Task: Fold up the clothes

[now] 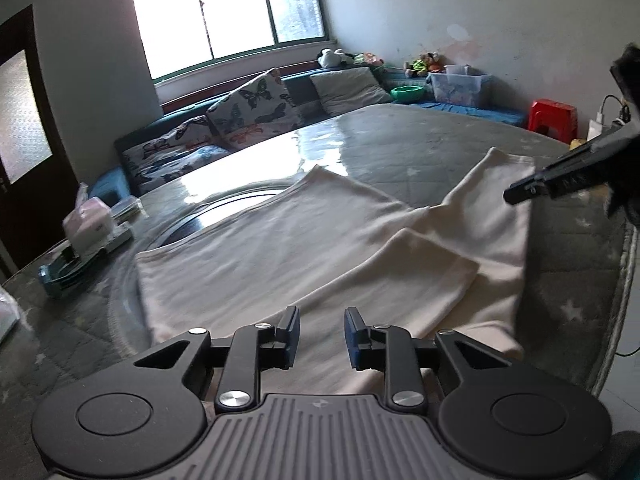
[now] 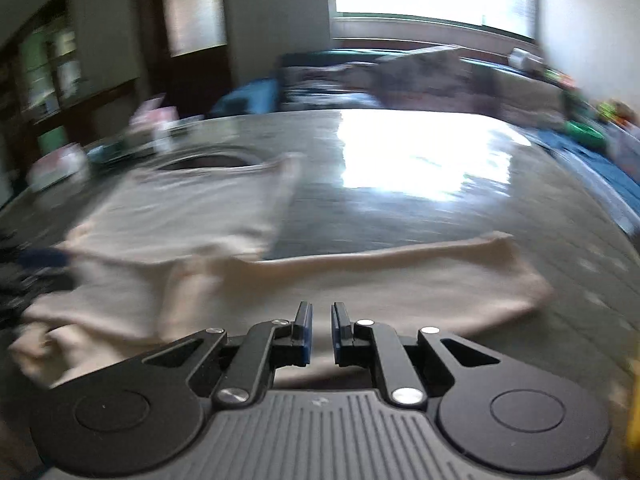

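Cream cotton: the shirt (image 1: 280, 248) lies spread on the grey quilted cover of your worktop (image 1: 420, 140), body flat, one short sleeve (image 1: 432, 256) folded in over the chest and the other sleeve (image 2: 400, 272) stretched out sideways toward the worktop's edge. Your left gripper (image 1: 322, 336) hangs just above the near hem, jaws parted, nothing between the blue pads; cloth shows through the gap. Your right gripper (image 2: 321, 332) sits low over the outstretched sleeve, jaws nearly together with only a narrow slit between the pads, and no fabric is pinched in it. From the left wrist view its dark fingers (image 1: 560, 176) reach in from the right over the sleeve's far edge. The right wrist view is smeared. A tissue box (image 1: 92, 224) stands at the worktop's left side, well apart from the shirt. A red stool (image 1: 554, 118) stands near the far wall.
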A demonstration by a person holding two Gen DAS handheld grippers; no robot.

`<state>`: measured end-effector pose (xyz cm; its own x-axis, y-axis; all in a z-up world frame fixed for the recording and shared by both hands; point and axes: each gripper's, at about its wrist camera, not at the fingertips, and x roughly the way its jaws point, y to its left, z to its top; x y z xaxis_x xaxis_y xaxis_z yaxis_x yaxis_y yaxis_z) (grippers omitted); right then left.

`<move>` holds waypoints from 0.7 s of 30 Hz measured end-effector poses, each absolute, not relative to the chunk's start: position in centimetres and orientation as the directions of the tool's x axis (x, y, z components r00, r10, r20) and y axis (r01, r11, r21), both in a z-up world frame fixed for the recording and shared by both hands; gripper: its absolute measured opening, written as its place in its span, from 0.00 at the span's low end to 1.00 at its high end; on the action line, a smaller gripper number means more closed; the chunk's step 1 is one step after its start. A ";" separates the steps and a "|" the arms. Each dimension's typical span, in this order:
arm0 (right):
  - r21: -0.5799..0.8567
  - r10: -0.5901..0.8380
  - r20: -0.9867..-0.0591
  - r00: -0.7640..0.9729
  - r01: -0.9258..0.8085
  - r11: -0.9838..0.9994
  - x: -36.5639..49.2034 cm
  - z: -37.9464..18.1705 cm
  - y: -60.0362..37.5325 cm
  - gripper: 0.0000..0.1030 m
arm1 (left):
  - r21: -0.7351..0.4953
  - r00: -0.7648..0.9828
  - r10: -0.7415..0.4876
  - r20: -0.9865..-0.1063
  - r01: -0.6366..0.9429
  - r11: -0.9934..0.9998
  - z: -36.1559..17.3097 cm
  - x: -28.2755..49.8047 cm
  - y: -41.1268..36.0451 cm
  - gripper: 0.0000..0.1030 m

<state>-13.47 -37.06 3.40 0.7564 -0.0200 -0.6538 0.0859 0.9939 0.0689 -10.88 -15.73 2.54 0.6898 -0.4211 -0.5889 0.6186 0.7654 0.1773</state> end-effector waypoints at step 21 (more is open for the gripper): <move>0.120 -0.300 -0.638 0.709 0.476 0.871 -12.5 0.4 -48.2 0.37 | 0.192 0.688 -0.397 -0.607 0.612 0.767 2.0 -10.8 -17.1 0.44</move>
